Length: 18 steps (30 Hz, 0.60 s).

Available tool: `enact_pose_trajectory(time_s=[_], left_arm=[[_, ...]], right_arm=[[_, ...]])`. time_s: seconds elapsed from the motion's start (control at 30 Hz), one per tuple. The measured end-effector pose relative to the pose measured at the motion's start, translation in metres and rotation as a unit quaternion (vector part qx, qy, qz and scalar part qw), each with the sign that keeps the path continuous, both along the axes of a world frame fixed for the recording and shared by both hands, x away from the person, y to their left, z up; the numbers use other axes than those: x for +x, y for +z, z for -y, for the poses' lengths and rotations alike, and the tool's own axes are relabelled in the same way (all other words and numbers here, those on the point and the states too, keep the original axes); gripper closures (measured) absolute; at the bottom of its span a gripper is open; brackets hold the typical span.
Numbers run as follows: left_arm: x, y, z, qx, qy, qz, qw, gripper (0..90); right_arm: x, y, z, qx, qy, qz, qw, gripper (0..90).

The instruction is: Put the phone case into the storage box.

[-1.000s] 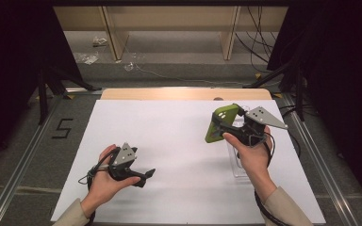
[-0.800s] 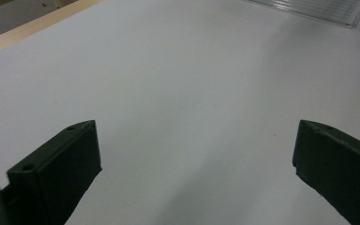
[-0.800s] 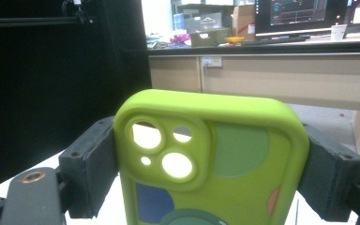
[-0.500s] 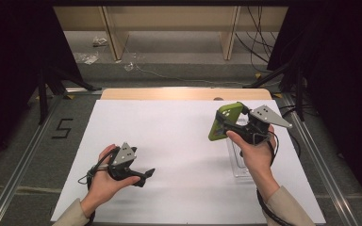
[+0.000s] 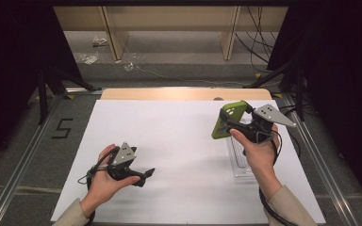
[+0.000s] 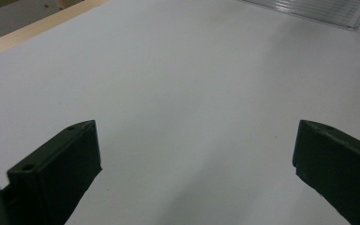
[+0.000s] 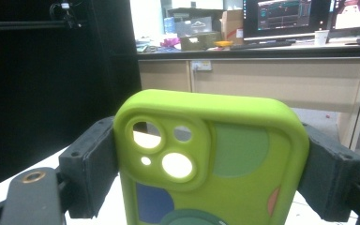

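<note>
Green phone case (image 5: 226,120) is clamped between right gripper (image 7: 206,178) fingers, lifted; placement judged outstanding. Left gripper (image 5: 143,175) fingers apart, empty.

white mat (image 5: 179,136): open | obstacle: clear tray (image 5: 239,160) by right edge, under right hand (image 5: 259,153)

You are working in a laboratory recording bay set inside an office-like room. A white table top (image 5: 179,141) lies on a metal-railed frame (image 5: 23,155), flanked by black curtains (image 5: 14,56) and tripod legs (image 5: 47,84). A floor marking, the number 5 (image 5: 62,128), labels the station. Behind you stand a long desk (image 7: 262,70) carrying monitors (image 7: 281,18), cardboard boxes (image 7: 229,21) and a paper cup (image 7: 322,36); loose cables (image 5: 259,42) trail along the floor.
</note>
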<state>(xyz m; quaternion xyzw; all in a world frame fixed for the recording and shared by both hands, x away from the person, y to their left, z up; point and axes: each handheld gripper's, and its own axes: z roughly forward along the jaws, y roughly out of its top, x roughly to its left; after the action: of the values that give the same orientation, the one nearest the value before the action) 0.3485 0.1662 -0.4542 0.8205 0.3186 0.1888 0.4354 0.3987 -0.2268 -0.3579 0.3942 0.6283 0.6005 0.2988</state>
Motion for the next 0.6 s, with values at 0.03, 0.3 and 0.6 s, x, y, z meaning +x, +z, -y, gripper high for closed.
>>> enact_pose_trajectory(time_s=[0.03,0.3,0.6], left_arm=[[0.0000,0.0000,0.0000,0.001,0.000,0.000,1.0000,0.6],[0.0001,0.0002,0.0000,-0.001,0.001,0.002,1.0000,0.6],[0.0002,0.0002,-0.0001,-0.001,0.001,0.002,1.0000,0.6]], right_arm=[[0.0002,-0.0001,0.0006,-0.002,-0.002,0.000,1.0000,18.0],[0.0012,0.0009,0.0050,0.000,-0.009,0.002,1.0000,18.0],[0.0022,0.0013,0.0094,0.000,-0.017,0.001,0.9999,18.0]])
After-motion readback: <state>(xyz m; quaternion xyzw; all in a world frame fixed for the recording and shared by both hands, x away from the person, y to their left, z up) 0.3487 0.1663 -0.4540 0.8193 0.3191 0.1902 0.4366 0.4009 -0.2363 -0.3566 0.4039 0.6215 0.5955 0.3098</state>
